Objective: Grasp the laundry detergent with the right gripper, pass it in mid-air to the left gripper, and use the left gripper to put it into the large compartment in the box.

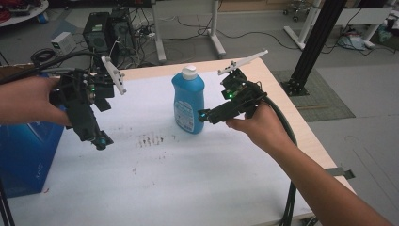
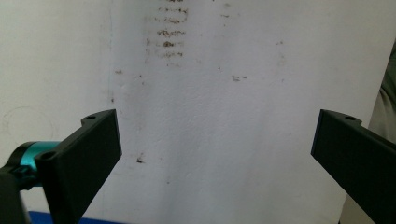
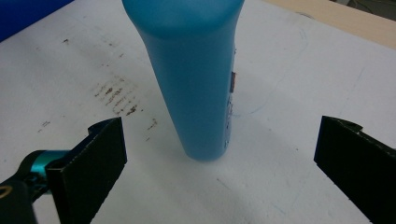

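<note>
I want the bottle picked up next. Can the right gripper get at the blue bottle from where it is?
Probably yes. The right gripper points at the blue bottle, its jaws stand wide open, and the white table sheet between jaws and bottle is bare.

Lab or robotics workspace. Two desktop computer towers (image 1: 109, 29) sit on the grey floor (image 1: 263, 28) amid loose cables (image 1: 188, 23). A black aluminium-profile post (image 1: 313, 42) stands on a mat beside the tabletop (image 1: 188, 179), which has a stained white sheet. White desk legs (image 1: 214, 28) stand behind, with a small white box device (image 1: 63, 42) nearby.
</note>
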`<state>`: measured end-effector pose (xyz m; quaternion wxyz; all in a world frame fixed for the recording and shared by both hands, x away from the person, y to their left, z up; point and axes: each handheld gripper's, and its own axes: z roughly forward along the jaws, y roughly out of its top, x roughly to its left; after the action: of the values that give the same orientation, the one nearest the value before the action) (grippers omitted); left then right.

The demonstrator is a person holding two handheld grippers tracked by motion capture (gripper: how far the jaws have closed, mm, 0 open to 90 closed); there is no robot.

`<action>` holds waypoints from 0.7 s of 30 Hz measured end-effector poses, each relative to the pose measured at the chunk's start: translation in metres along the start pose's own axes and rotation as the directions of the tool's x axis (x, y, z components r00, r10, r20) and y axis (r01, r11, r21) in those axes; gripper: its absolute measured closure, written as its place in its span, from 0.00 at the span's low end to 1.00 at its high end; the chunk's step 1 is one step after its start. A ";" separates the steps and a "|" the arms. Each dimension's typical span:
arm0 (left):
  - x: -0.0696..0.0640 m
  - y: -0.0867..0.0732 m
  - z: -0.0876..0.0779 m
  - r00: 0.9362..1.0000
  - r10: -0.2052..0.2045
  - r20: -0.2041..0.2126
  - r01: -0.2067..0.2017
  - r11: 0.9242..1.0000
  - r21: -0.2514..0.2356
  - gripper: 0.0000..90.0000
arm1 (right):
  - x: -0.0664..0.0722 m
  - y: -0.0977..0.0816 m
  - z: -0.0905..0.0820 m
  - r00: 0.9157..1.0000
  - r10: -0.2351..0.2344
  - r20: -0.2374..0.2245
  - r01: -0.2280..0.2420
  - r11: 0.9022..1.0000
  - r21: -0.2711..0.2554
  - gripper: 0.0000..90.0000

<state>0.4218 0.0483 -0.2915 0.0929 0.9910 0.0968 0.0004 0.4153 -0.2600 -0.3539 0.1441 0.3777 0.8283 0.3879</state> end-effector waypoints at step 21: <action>0.007 -0.005 0.002 1.000 -0.015 0.010 0.015 1.000 -0.008 0.02 | 0.002 0.003 0.040 0.999 0.036 -0.035 -0.039 0.997 -0.072 0.02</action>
<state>0.4281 0.0543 -0.2944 0.0973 0.9898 0.1038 -0.0049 0.4371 -0.2355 -0.3778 0.1363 0.3811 0.8088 0.4266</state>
